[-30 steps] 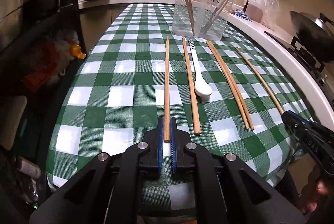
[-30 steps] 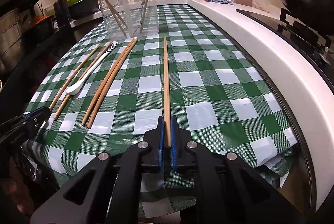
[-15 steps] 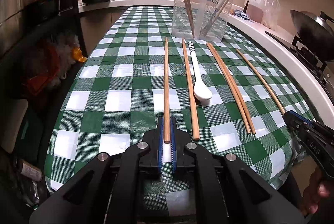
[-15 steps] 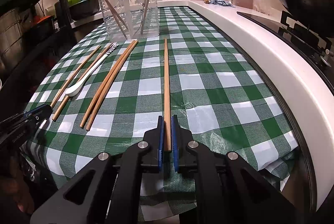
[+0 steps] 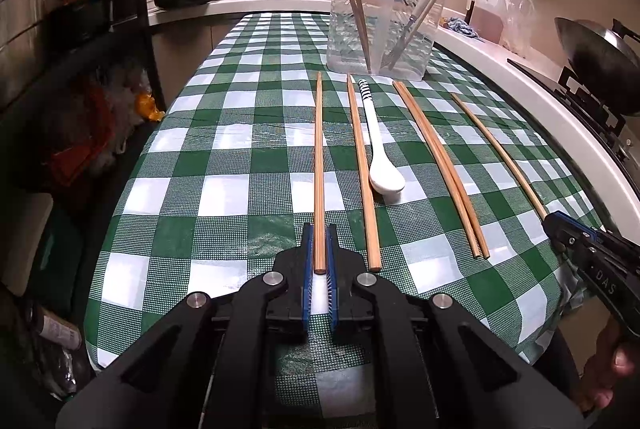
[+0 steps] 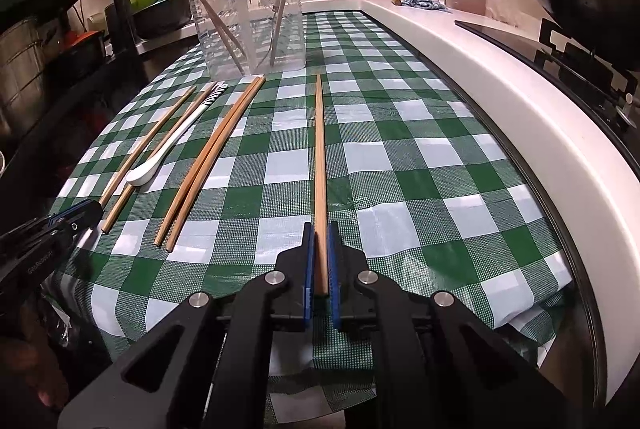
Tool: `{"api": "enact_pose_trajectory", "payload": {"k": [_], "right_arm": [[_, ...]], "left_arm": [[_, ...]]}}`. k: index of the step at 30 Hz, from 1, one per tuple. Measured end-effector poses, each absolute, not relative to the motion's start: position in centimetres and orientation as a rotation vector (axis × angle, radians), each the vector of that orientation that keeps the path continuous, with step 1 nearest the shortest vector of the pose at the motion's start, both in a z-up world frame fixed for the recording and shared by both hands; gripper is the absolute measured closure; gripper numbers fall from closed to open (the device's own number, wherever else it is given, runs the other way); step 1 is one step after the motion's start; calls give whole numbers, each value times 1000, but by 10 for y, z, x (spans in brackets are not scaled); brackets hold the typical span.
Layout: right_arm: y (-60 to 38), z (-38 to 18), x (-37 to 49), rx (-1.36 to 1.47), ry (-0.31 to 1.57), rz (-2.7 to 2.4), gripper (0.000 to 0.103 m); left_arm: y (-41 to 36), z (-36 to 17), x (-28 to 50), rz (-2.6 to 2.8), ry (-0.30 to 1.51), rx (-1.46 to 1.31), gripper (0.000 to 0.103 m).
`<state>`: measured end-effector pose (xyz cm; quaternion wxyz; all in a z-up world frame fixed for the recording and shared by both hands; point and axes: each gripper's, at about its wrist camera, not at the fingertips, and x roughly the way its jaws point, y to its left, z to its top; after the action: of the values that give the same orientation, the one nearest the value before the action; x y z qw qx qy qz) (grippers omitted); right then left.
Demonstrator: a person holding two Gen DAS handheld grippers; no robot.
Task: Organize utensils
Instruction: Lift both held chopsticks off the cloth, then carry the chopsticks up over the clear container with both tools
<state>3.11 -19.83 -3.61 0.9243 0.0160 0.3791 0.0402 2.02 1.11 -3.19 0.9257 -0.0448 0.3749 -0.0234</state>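
While each pair of fingers is clamped on the near end of a chopstick, the pickup step is in hand and the lift has not begun.

The left gripper [image 5: 319,249] pinches the leftmost chopstick [image 5: 319,165], and the right gripper [image 6: 320,253] pinches the rightmost chopstick [image 6: 319,157]; both sticks lie flat along the checked cloth of the desk [image 5: 224,165], pointing away toward the clear tub [image 5: 380,17]. Between them rest a single chopstick [image 5: 362,169], a white spoon [image 5: 378,153] with a striped handle, and a pair of chopsticks [image 5: 438,165] touching side by side. The next move, as I judge it, calls for raising both sticks, tipping them upright and carrying them over the tub's rim without knocking it. The tub, at the far end of the cloth, already holds several chopsticks leaning against its walls and one pale-handled utensil whose kind I cannot tell.
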Motion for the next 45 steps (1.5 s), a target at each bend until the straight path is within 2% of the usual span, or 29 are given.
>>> {"api": "enact_pose_trajectory", "payload": {"k": [8, 27, 35, 45], "right_arm": [[-197, -9, 13, 17, 728, 85, 97], [-203, 107, -14, -28, 504, 134, 97], [-197, 142, 18, -19, 491, 204, 97], [-190, 181, 74, -11, 584, 265, 97]], "left_arm": [[16, -21, 12, -68, 745, -110, 97], [33, 94, -28, -103, 419, -64, 97], [47, 147, 5, -131, 361, -91, 97], [51, 194, 67, -172, 415, -141, 97]]}}
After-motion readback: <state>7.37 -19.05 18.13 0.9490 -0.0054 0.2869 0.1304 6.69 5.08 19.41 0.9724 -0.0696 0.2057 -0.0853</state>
